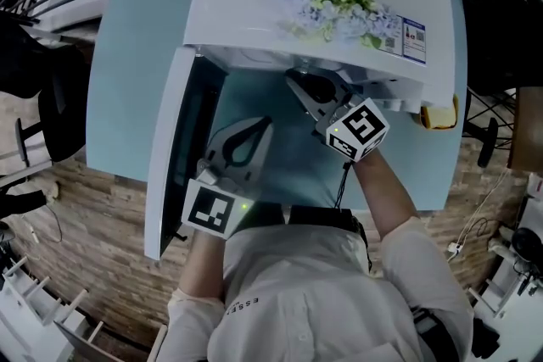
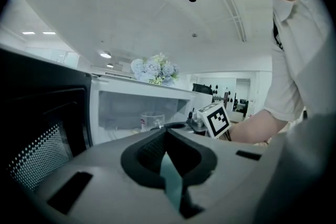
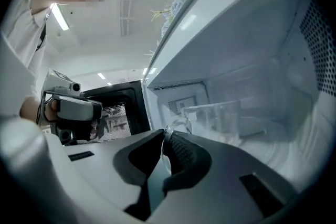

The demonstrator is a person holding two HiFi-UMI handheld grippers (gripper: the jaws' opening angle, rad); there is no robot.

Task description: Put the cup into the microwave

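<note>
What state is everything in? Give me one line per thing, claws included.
Microwave door: open, standing out at the left.
Cup: upright, inside the microwave, gripped by its handle.
Right claw: shut on the handle.
Left claw: shut, empty, outside the microwave.
Flowers: lying on top of the microwave.

Ceiling lights (image 2: 105, 54) glare in cool, dim pictures; gripper views warp and darken at edges.
</note>
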